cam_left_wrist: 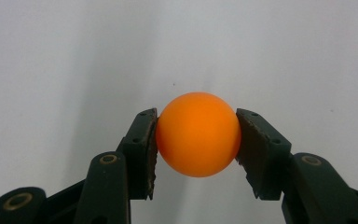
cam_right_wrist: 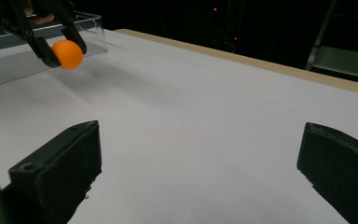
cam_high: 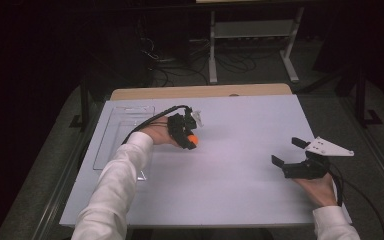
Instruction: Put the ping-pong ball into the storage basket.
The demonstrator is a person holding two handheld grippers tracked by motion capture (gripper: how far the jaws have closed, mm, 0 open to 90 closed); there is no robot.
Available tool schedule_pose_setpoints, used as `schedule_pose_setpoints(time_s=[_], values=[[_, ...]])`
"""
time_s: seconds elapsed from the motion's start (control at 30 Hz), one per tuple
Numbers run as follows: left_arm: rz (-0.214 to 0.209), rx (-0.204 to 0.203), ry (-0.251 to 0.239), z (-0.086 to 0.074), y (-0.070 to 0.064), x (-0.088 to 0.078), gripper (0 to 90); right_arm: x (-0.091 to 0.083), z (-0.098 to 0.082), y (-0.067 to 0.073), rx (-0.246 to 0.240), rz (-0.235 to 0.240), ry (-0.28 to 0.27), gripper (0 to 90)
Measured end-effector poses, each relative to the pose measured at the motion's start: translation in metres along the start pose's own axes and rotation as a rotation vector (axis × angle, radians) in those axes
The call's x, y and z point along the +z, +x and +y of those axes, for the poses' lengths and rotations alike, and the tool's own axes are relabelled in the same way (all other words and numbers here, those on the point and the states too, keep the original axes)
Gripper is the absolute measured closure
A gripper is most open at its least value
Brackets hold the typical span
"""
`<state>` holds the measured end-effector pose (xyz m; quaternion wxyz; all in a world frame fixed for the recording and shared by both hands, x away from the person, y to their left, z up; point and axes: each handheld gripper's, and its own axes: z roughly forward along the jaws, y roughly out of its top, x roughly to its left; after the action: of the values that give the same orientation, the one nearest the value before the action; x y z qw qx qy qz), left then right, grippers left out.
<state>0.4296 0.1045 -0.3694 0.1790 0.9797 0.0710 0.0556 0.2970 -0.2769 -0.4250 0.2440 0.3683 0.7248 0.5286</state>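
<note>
A white table [cam_high: 230,190] stands in a dark room. The left gripper [cam_high: 190,141] clamps an orange ball [cam_left_wrist: 198,134] above it, near a clear tray [cam_high: 115,135]. The right gripper [cam_high: 289,152] rests with jaws wide, holding nothing.

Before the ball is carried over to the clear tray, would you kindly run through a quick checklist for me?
1. Left gripper shut on the orange ball, pads on both sides: ok.
2. Ball lifted off the white table, shadow beneath it in the right gripper view: ok.
3. Clear tray beside the left hand, nothing seen inside: ok.
4. Right gripper open and well apart from the ball: ok.
5. How firmly the ball is held: cannot tell.
</note>
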Motion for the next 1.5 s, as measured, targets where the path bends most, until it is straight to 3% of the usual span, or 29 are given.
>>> schedule_pose_setpoints(time_s=[0.5,1.5], values=[[0.04,0.009,-0.01,0.001,-0.007,-0.044,51.0,-0.001,0.0,0.002,0.0,0.003,-0.001,0.0],[0.079,0.01,0.002,-0.001,-0.014,-0.096,51.1,-0.001,0.0,0.002,0.002,0.005,0.001,0.0]])
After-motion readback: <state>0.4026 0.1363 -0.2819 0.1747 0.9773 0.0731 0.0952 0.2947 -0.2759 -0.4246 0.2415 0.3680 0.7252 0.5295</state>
